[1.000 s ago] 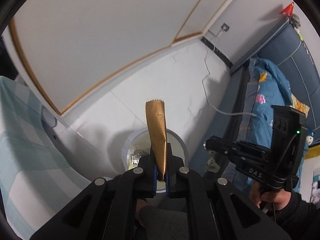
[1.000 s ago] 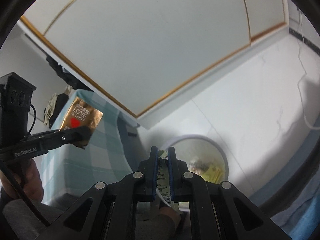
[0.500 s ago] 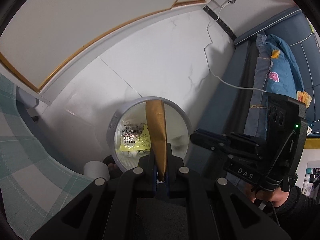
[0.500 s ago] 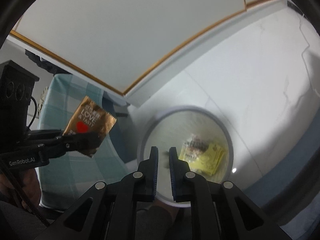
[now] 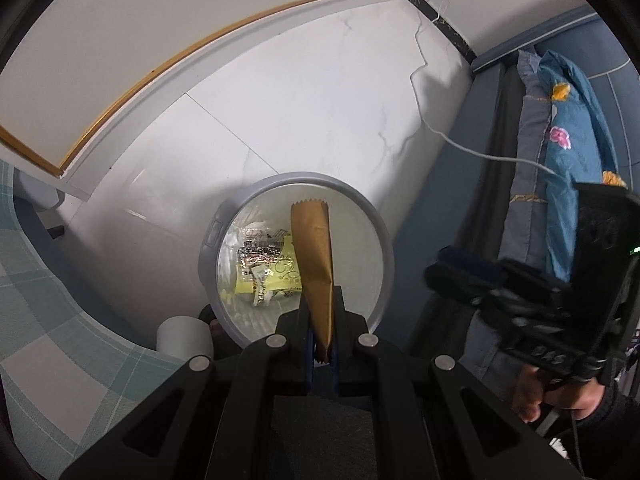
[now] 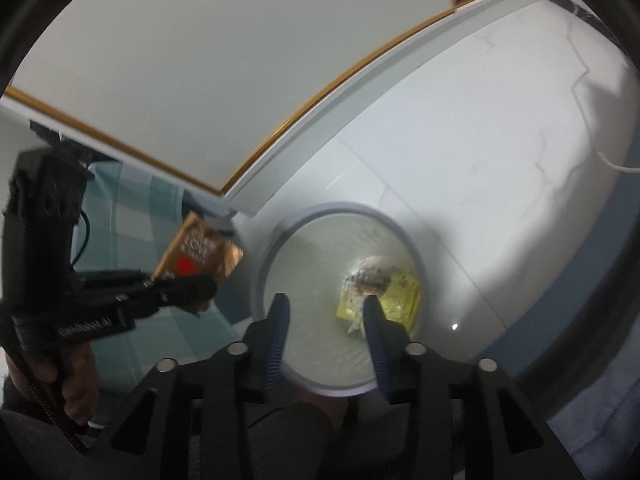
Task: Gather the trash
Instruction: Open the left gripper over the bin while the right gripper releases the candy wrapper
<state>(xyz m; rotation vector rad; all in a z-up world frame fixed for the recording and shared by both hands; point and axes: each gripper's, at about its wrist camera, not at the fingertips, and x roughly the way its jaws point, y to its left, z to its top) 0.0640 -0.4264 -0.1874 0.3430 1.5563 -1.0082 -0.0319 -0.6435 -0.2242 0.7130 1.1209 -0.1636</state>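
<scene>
My left gripper (image 5: pixel 322 320) is shut on a gold snack wrapper (image 5: pixel 313 256), which stands up from its jaws over the round grey trash bin (image 5: pixel 380 236) on the floor. The bin holds a yellow packet (image 5: pixel 276 276) and a silvery wrapper (image 5: pixel 256 250). In the right wrist view the same gold wrapper (image 6: pixel 200 252), with a red heart, sticks out of the left gripper (image 6: pixel 188 290) to the left of the bin (image 6: pixel 276 240). My right gripper (image 6: pixel 325 312) hangs above the bin, its jaws opening with nothing between them; trash (image 6: pixel 376 280) lies below.
A teal checked cloth (image 5: pixel 48 320) covers furniture on the left. A blue bed with a flowered pillow (image 5: pixel 568 140) stands on the right. A white cable (image 5: pixel 432 128) runs across the white tiled floor (image 5: pixel 320 100). A person's hand (image 5: pixel 560 392) holds the right gripper.
Both grippers sank and tipped down toward the bin. The right gripper let go of its printed wrapper, which is gone from its jaws, and its jaws spread apart. The left still grips the gold wrapper.
</scene>
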